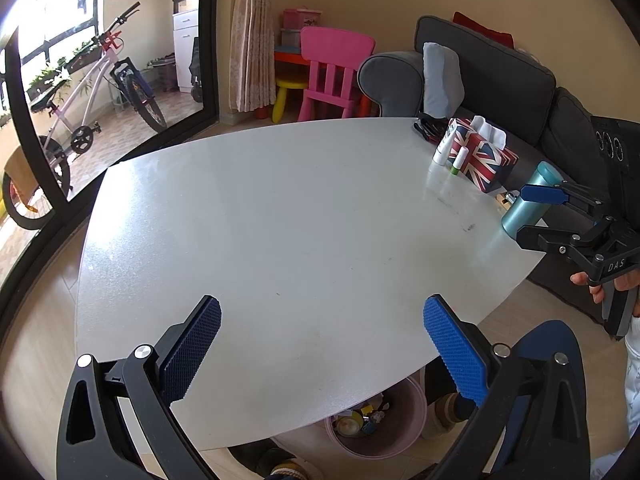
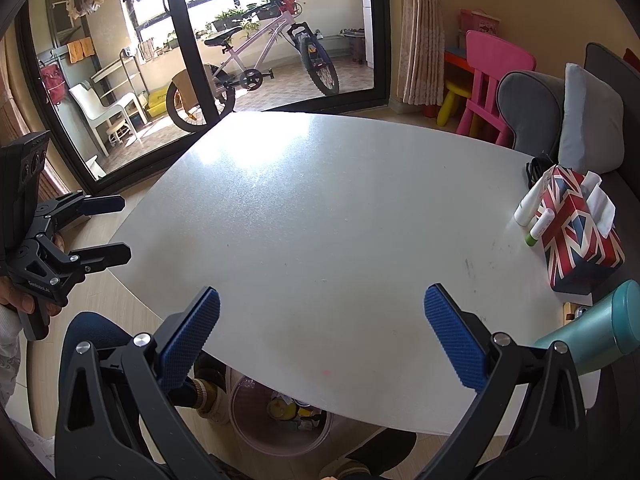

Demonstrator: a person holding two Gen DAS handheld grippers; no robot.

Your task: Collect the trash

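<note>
A pink trash bin (image 1: 396, 436) stands on the floor under the near edge of the white table (image 1: 280, 208). It holds several pieces of trash and also shows in the right wrist view (image 2: 256, 436). My left gripper (image 1: 322, 352) is open and empty above the table's near edge; it shows from the side in the right wrist view (image 2: 120, 226). My right gripper (image 2: 322, 336) is open and empty above the near edge too. It shows at the table's right side in the left wrist view (image 1: 524, 216).
At the table's right end stand a Union Jack tissue box (image 2: 576, 228), a white tube (image 2: 528, 204), a green-capped stick (image 2: 538, 226) and a teal flask (image 2: 596, 332). A grey sofa (image 1: 500, 76), a pink chair (image 1: 332, 72) and a bicycle (image 2: 256, 60) lie beyond.
</note>
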